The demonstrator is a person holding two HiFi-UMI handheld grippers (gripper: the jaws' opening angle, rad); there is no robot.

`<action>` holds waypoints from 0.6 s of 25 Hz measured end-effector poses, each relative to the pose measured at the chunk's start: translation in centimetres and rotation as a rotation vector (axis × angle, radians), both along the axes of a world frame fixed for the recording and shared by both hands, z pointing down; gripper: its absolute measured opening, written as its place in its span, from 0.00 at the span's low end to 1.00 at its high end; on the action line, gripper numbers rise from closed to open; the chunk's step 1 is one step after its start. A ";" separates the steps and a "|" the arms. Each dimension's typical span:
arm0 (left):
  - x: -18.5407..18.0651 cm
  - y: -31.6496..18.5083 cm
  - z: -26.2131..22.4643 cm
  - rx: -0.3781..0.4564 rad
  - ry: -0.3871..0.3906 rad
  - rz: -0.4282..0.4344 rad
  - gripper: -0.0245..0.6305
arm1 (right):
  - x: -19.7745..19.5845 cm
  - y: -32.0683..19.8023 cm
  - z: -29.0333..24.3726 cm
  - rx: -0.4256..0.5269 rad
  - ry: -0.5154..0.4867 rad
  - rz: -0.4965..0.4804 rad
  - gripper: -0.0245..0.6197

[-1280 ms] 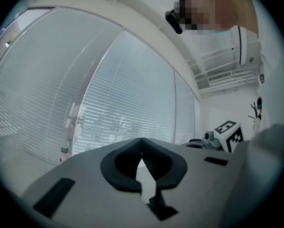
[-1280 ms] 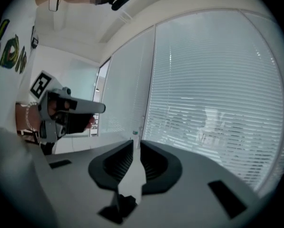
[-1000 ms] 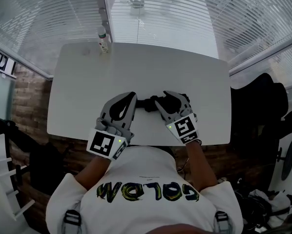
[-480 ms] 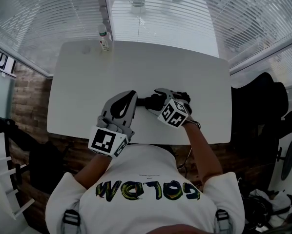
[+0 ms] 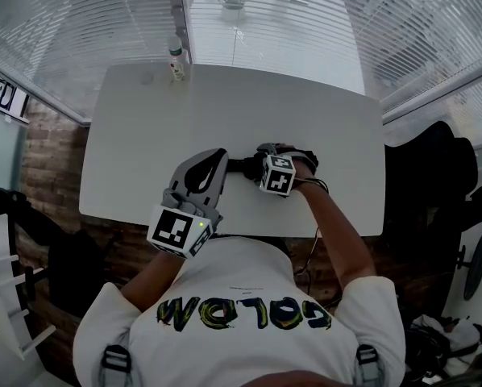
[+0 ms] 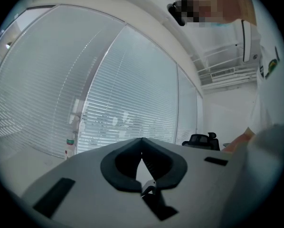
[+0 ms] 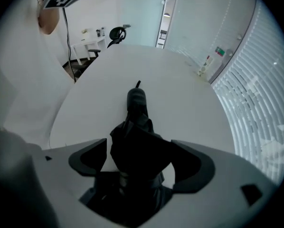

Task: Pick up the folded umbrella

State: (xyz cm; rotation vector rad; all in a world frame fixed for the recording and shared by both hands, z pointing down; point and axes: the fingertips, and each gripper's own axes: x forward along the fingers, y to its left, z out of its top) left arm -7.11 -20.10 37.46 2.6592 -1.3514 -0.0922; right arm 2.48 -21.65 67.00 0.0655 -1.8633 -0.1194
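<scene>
1. Folded umbrella [image 7: 136, 122]: black, lying flat on white table [image 5: 225, 111], near its front edge.
2. Right gripper [image 7: 139, 148]: tipped steeply down, jaws just opened wide, straddling the umbrella's body, apparently not yet pressing.
3. Left gripper [image 6: 142, 141]: clenched on nothing, held level alongside.
4. Step: grasp pending; next calls for closing squarely on the bundle, then lifting.

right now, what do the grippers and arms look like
Both are light grey with dark curved jaw pads. The left gripper and right gripper each carry a white cube with black square markers; a green light glows by the left one. The right's jaws have just been opening, the umbrella between them. A thin dark cable hangs at the right wrist. Short white sleeves.
</scene>
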 end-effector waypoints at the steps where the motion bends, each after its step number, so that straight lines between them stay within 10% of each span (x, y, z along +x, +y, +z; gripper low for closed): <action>1: -0.1 0.0 0.0 0.000 -0.001 -0.001 0.05 | 0.1 -0.1 0.6 -0.008 0.019 -0.011 0.67; 15: -0.2 0.9 0.9 -0.022 -0.007 -0.004 0.05 | 0.4 0.9 2.4 -0.142 0.096 -0.122 0.49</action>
